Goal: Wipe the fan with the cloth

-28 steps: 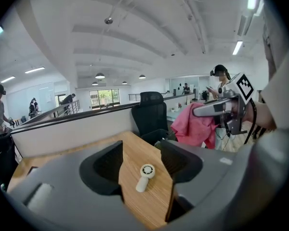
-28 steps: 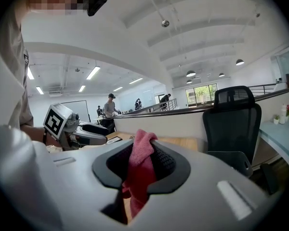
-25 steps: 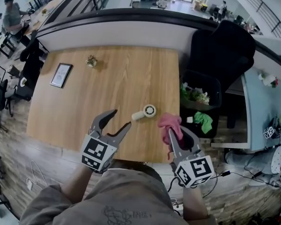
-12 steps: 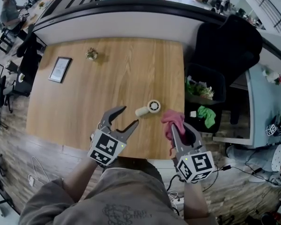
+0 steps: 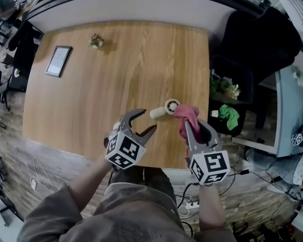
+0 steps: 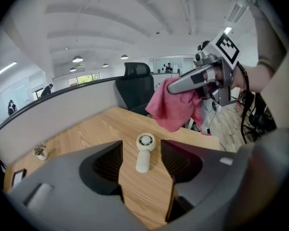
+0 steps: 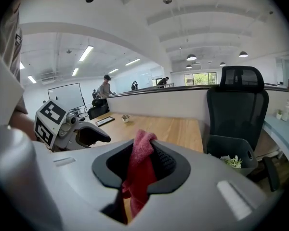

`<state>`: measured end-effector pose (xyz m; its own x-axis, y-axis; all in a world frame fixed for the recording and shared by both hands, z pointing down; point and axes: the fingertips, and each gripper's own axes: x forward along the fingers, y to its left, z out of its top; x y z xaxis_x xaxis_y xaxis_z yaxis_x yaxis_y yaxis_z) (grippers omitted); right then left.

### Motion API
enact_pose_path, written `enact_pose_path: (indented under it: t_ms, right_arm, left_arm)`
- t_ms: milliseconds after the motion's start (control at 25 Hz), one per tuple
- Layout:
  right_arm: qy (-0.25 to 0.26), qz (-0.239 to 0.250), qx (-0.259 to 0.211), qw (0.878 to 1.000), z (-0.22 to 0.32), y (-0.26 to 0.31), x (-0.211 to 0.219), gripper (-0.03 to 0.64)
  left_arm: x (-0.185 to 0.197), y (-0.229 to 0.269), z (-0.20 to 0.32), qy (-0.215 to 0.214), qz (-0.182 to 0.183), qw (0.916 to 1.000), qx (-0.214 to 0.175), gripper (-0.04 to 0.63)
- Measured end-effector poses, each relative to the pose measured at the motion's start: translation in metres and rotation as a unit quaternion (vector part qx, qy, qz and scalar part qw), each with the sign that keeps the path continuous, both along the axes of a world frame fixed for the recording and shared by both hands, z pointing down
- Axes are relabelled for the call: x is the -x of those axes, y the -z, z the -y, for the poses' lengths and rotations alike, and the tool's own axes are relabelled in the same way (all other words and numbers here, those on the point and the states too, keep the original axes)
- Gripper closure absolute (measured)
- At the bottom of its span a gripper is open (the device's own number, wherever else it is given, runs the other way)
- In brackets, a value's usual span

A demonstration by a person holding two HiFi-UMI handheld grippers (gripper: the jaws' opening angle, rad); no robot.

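Left gripper [image 5: 148,120] is hovering at lower centre of the head view, jaws gaping wide and holding nothing. The white fan [image 5: 165,109] is lying flat on the wooden table [image 5: 116,59] just beyond them. Right gripper [image 7: 145,158] is pinching the pink cloth [image 5: 186,117] between closed jaws, the cloth hanging right beside the fan head
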<state>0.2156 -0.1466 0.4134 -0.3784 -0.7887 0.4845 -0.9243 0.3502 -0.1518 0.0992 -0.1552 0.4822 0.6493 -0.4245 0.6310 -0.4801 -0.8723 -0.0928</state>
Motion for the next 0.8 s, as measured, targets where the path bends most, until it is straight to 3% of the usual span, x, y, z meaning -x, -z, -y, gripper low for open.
enact_pose_path:
  t_ms: [600, 800]
  right_arm:
    - [0.024, -0.047, 0.046, 0.998, 0.028, -0.095, 0.011, 0.538]
    - [0.018, -0.032, 0.050, 0.998, 0.031, -0.107, 0.006, 0.538]
  left_arm:
    - [-0.017, -0.119, 0.020, -0.027, 0.025, 0.9977, 0.056, 0.345]
    - [-0.027, -0.142, 0.020, -0.031, 0.019, 0.9956, 0.086, 0.345]
